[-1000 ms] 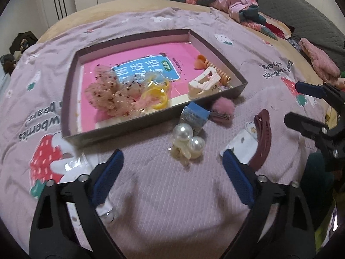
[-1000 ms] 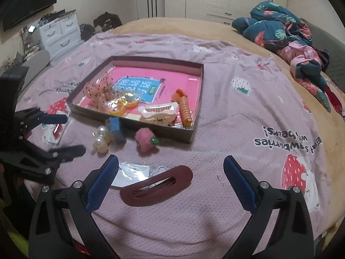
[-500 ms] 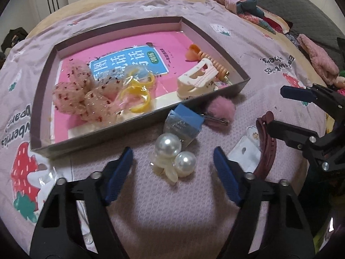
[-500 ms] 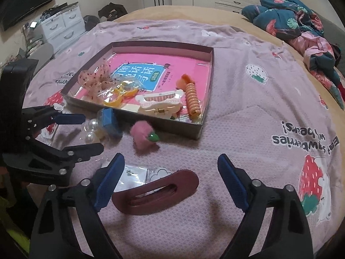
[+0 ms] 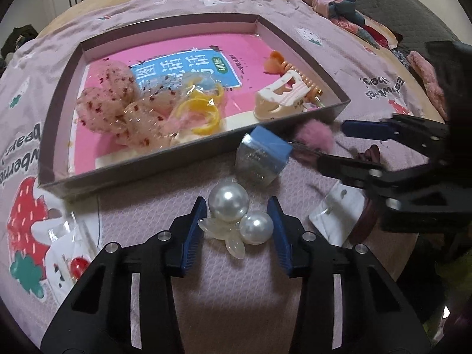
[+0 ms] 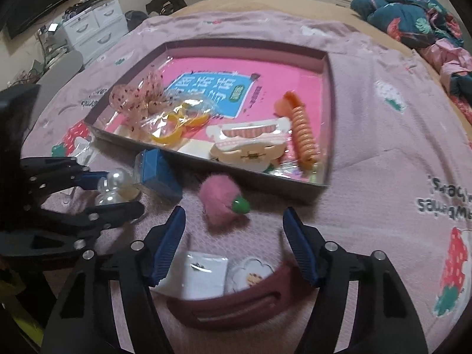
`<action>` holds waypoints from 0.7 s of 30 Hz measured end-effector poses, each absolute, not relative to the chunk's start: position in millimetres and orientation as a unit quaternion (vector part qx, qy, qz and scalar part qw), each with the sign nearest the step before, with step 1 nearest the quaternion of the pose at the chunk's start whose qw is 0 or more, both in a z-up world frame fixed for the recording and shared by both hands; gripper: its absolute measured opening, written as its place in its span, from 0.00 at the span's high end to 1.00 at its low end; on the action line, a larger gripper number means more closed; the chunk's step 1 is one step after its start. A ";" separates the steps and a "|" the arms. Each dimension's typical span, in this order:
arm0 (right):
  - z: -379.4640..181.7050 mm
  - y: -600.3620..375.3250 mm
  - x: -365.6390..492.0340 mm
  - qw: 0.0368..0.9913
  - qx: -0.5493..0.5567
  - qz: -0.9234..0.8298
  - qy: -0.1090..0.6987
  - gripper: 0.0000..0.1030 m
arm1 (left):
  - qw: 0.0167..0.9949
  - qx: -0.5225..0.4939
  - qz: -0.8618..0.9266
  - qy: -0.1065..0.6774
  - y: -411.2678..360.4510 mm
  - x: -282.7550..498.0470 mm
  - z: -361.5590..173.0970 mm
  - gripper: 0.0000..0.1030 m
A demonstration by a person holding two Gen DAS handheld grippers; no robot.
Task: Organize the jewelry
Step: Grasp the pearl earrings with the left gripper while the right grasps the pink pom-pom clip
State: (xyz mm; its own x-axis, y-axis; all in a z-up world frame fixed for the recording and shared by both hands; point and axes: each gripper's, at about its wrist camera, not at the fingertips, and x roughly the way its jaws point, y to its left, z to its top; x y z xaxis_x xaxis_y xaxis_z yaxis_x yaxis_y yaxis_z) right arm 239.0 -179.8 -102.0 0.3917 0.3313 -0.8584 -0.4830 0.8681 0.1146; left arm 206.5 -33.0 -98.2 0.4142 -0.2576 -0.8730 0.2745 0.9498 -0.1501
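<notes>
- Left wrist view: left hand-held gripper (image 5: 236,224) low centre of frame, blue pads either side of the pearl hair clip (image 5: 234,216), jaws narrowed around it; contact with the pads can't be confirmed.
- Pearl hair clip lies on the lilac strawberry bedspread (image 5: 224,289), just below the near wall of the tray (image 5: 165,159).
- Blue-lidded clear box (image 5: 262,159) sits upper right of the pearls, touching the tray's near wall; pink pompom clip (image 5: 315,137) just right of it.
- Inside the tray: pink dotted scrunchies (image 5: 115,103) at left, yellow rings in plastic (image 5: 200,112) in the middle, cream claw clip (image 5: 280,100) and orange spiral clip (image 5: 283,65) at right.
- Right wrist view: right hand-held gripper (image 6: 233,242) at lower centre, jaws spread wide, holding nothing.
- Maroon oval hair clip (image 6: 236,306) lies across the bottom of frame between its fingers, under them; white earring cards (image 6: 206,274) just above it.
- Pink pompom clip sits above the gap between the right pads, apart from them.
</notes>
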 end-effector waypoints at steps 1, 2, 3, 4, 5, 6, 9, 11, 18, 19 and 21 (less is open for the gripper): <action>-105.4 -177.5 241.3 0.828 -0.078 0.246 0.498 0.41 | 0.841 0.006 -0.157 0.518 -31.5 206.4 -97.8 0.66; -109.0 -174.9 243.2 0.826 -0.081 0.246 0.501 0.46 | 0.840 0.004 -0.157 0.519 -29.8 205.9 -96.8 0.67; -111.9 -173.5 245.5 0.824 -0.082 0.245 0.504 0.50 | 0.841 0.003 -0.155 0.519 -28.4 205.5 -95.6 0.67; -114.4 -172.0 247.2 0.824 -0.082 0.243 0.506 0.54 | 0.842 0.002 -0.152 0.518 -26.1 204.3 -93.4 0.67; -117.7 -171.1 250.2 0.824 -0.080 0.242 0.507 0.63 | 0.843 0.001 -0.149 0.516 -24.4 203.4 -91.4 0.67; -119.3 -171.0 251.1 0.823 -0.076 0.243 0.507 0.65 | 0.845 -0.005 -0.146 0.515 -21.6 202.2 -88.7 0.67; -115.9 -169.7 248.2 0.826 -0.074 0.245 0.503 0.71 | 0.849 -0.007 -0.143 0.509 -17.5 198.9 -81.1 0.67; -107.6 -172.1 240.4 0.830 -0.074 0.241 0.497 0.71 | 0.852 -0.007 -0.139 0.505 -14.7 195.5 -75.8 0.67; -67.6 -181.1 206.7 0.857 -0.069 0.229 0.457 0.71 | 0.864 -0.014 -0.137 0.485 -9.7 180.1 -52.8 0.67; -62.3 -182.3 202.9 0.860 -0.068 0.228 0.451 0.71 | 0.866 -0.015 -0.137 0.481 -9.3 177.1 -49.4 0.67; -51.7 -185.8 194.6 0.866 -0.062 0.228 0.442 0.71 | 0.868 -0.014 -0.134 0.477 -9.5 172.4 -44.3 0.67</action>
